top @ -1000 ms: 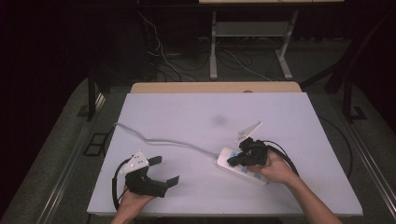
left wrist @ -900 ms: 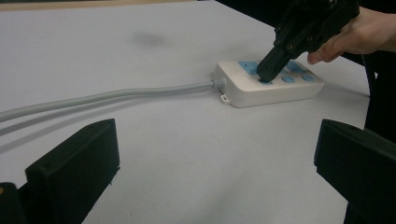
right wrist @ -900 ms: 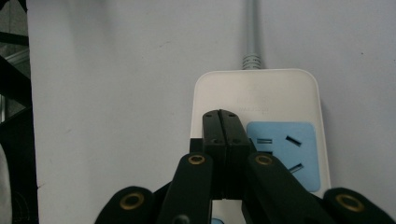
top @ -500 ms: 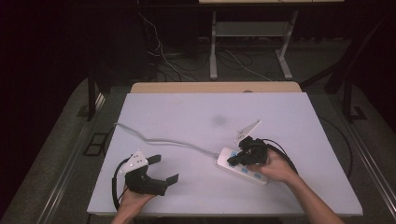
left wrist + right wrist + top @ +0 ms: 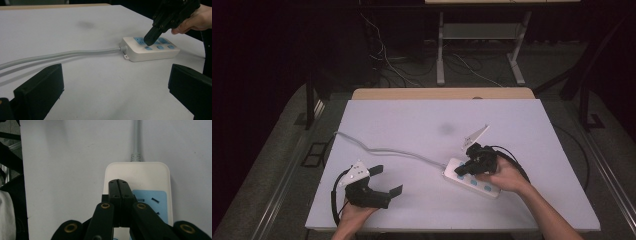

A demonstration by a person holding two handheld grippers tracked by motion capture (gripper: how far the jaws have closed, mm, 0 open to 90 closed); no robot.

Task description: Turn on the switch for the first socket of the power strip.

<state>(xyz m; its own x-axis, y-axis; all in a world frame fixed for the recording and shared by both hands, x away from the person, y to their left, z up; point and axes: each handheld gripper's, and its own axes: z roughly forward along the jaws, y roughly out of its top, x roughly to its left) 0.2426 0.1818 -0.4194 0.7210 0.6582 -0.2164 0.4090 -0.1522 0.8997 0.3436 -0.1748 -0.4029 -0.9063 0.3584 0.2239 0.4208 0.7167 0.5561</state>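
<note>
Near the table's [image 5: 532,120] front edge, the right gripper [image 5: 460,171], jaws pressed together, seemingly touches the power strip [image 5: 472,178], a light, rigid, cord-tethered thing best gripped across its sides, while the left gripper [image 5: 388,181] rests spread.

you've got a white table [image 5: 412,120] with a faint grey smudge [image 5: 445,129] near the middle. a white power strip [image 5: 470,178] with blue sockets lies on it at your right, its grey cord [image 5: 382,150] snaking off left.
</note>
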